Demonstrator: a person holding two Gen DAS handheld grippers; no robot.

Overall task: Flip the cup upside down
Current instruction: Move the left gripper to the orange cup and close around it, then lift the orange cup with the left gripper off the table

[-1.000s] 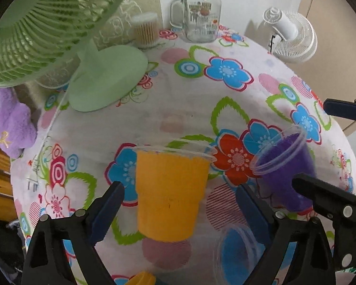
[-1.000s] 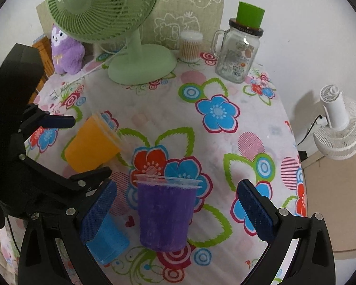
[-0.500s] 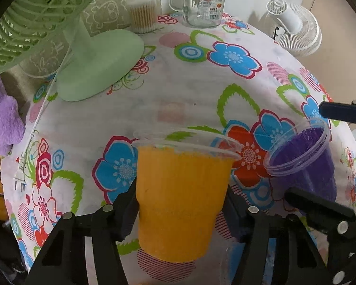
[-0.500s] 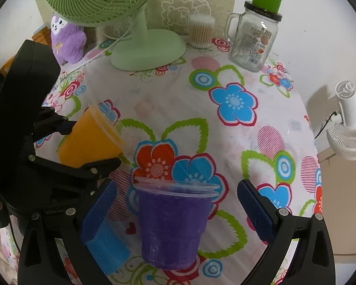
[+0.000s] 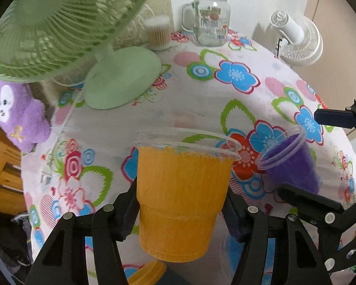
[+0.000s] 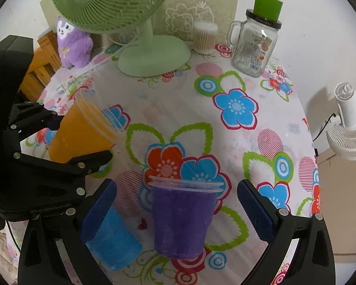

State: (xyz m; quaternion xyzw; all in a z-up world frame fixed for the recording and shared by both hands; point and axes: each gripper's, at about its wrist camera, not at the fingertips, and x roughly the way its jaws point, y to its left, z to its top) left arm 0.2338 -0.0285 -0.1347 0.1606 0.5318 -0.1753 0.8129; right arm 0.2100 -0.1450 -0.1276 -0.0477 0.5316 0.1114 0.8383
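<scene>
Since the earlier frame the left hand-held gripper (image 5: 181,211) has closed from wide apart onto the orange cup (image 5: 181,201) and raised it; the cup now appears tilted, rim toward the middle of the counter, in the right wrist view. Both blue pads press the ribbed wall of the orange cup below its clear rim, one on each side. The cup remains mouth-up, not yet inverted.

The right hand-held gripper (image 6: 176,210) has its jaws spread wide, with the purple cup (image 6: 182,218) standing upright between them and touching neither pad. A blue cup (image 6: 113,242) lies just beside the left pad of this gripper, partly hidden behind it. A further small orange object (image 5: 147,273) shows at the lower edge of the left wrist view; what it is cannot be told.

All rest on the counter (image 6: 178,99), covered with a flowered cloth. At its far side stand a green desk fan (image 6: 130,23), a tub of cotton swabs (image 6: 204,38) and a glass mug jar (image 6: 256,42) bearing a green cap. A purple plush toy (image 6: 73,45) sits at the far left edge, and a white fan (image 6: 348,128) stands off the counter to the right.
</scene>
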